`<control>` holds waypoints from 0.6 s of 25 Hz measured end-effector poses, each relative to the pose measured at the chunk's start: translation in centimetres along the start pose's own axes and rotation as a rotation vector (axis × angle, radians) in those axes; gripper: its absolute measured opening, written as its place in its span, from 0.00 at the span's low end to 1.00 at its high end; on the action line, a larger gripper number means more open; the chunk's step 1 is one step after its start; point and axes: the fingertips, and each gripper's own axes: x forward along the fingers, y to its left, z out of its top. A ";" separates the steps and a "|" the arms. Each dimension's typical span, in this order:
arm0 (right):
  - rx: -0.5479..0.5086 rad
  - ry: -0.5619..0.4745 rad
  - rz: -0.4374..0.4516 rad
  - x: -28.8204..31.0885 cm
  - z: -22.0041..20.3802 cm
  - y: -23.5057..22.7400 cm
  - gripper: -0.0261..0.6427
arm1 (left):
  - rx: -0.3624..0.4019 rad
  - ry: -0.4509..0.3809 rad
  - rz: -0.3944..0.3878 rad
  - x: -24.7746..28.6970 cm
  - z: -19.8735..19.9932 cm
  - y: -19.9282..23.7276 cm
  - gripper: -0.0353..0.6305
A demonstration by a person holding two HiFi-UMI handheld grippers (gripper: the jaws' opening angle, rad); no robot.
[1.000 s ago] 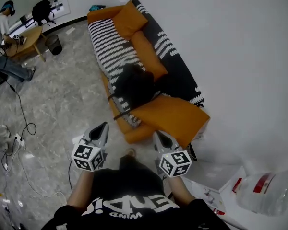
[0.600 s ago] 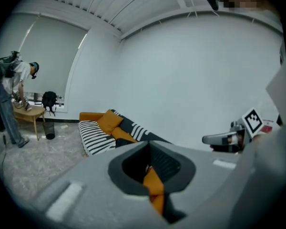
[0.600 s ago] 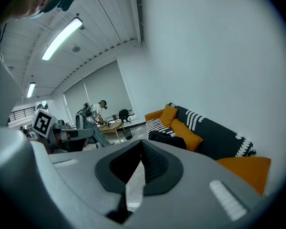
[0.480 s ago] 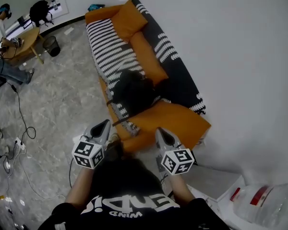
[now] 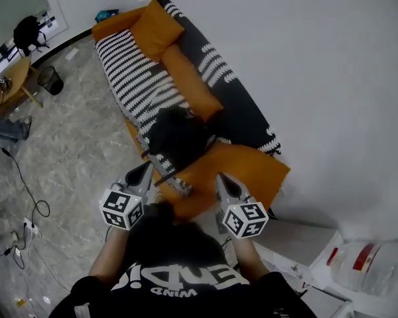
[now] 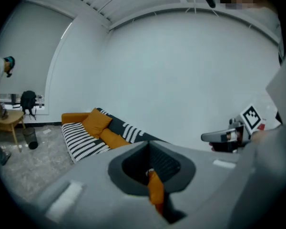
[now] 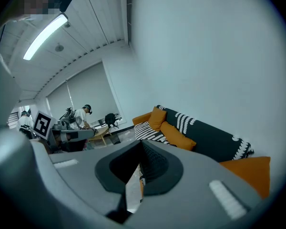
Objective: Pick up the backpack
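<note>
Backpack (image 5: 176, 134) is not yet in any grip. The left gripper (image 5: 144, 169) has its jaws pressed together with nothing between them. The right gripper (image 5: 223, 177) looks the same in its own view, jaws met and bare. Both point forward and a little down at the near end of the sofa (image 5: 136, 78). In the head view, the left gripper sits at the sofa's front edge, just short of the backpack. The right gripper hangs over the orange end (image 5: 252, 167), further off to the side. So the backpack lies ahead and between the two, closer to the left one, a dark heap on the striped seat. Its shape is too dark to give a clear long axis. A thin dark strap (image 5: 160, 166) seems to trail from it over the front edge toward the left gripper. I judge either claw must open before reaching in.
</note>
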 end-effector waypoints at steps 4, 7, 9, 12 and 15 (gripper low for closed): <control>0.006 -0.008 -0.031 1.7 1.4 1.0 0.04 | 0.025 0.039 -0.064 1.6 0.9 2.1 0.06; 0.001 -0.014 -0.064 1.7 2.2 0.8 0.04 | 0.029 0.072 -0.110 3.2 1.1 2.5 0.13; 0.010 -0.023 -0.084 1.3 2.6 -0.3 0.04 | 0.029 0.086 -0.121 4.7 1.0 2.2 0.15; 0.023 -0.031 -0.113 0.6 2.8 -2.9 0.04 | 0.028 0.111 -0.126 7.1 0.3 1.4 0.24; 0.013 -0.019 -0.120 0.4 2.7 -4.8 0.04 | -0.026 0.152 -0.134 8.7 -0.8 1.1 0.34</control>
